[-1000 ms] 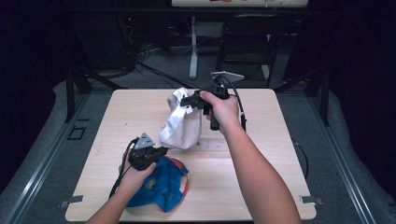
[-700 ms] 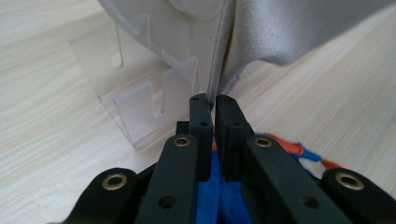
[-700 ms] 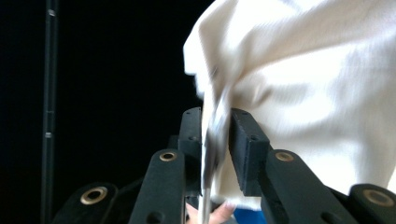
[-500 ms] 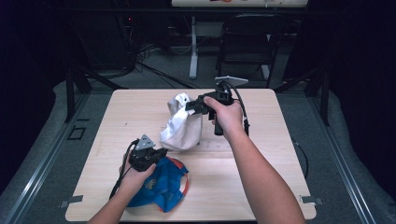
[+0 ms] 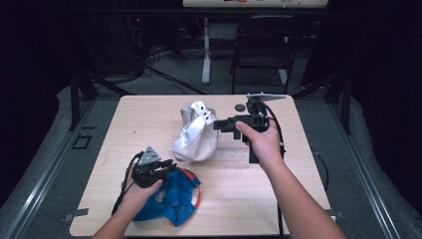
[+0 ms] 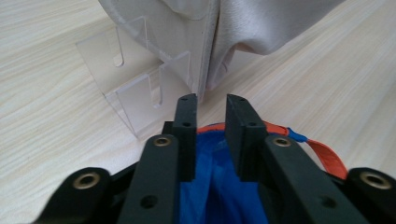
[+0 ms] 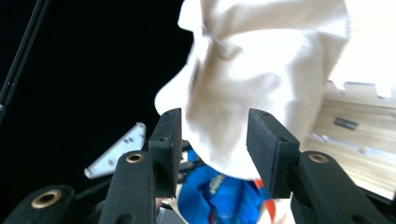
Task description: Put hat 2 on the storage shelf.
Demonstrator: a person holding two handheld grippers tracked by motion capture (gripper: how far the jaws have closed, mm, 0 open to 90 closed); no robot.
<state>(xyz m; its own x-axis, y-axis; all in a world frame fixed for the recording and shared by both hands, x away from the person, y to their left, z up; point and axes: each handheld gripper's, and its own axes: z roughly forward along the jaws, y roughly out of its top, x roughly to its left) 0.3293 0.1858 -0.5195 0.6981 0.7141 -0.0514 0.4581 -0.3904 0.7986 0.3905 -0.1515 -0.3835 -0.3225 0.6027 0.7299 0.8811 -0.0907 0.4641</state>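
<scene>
A white cap sits draped over a clear acrylic stand at the table's middle. My right gripper hovers at its right side, level with the crown. Its jaws stand open, and the white cap shows just beyond my right gripper. A blue cap with an orange strap lies near the front edge. My left gripper rests on it, and blue fabric is bunched between the nearly closed jaws of my left gripper. The white cap's brim hangs right ahead of them.
A small black disc lies on the wooden table behind the right hand. A dark chair and cables stand on the floor past the far edge.
My right gripper has drawn back from the white cap's top, shifting rightward and a little lower. The left gripper and blue cap have stayed put.
</scene>
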